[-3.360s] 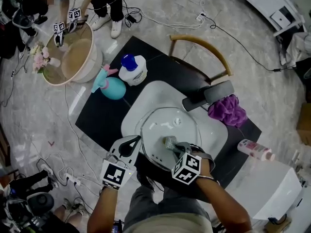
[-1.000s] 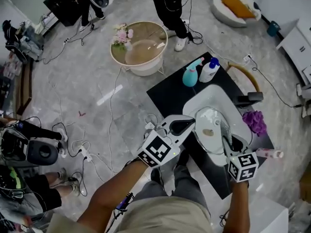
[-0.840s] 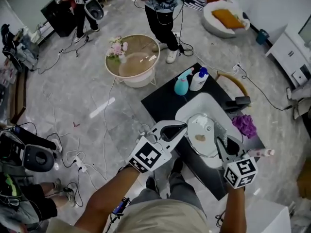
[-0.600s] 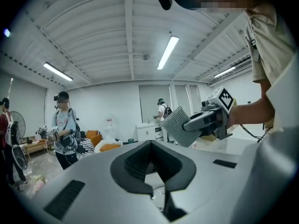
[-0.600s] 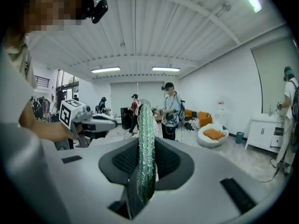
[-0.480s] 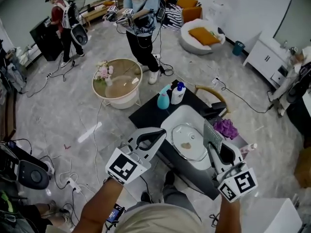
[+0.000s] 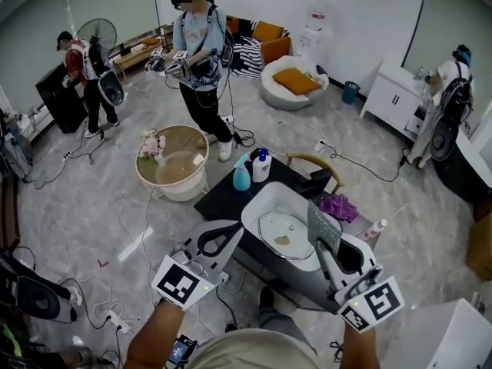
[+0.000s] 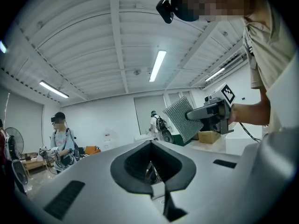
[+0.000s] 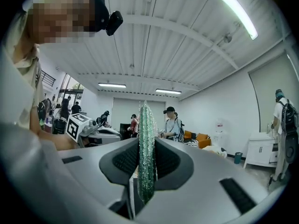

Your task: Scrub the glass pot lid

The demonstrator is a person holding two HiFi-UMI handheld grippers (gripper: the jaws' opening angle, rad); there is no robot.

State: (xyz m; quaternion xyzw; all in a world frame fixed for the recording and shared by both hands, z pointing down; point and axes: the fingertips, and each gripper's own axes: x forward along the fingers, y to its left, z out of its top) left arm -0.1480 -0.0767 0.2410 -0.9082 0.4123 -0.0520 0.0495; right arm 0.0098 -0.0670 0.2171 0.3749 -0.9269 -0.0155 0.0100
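Glass pot lid point(image 7: 286, 231) lay brown-smeared in the basin point(image 7: 256, 208), scrubbing seemingly unfinished; near it the right gripper point(image 7: 323, 244) clenched a scouring pad point(image 7: 324, 226), the left gripper point(image 7: 231, 231) jaws closed, empty.

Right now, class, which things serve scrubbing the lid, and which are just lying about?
In use: glass pot lid, scouring pad in right gripper, white basin.
Lying about: teal spray bottle, white bottle, purple cloth, pink bottle.
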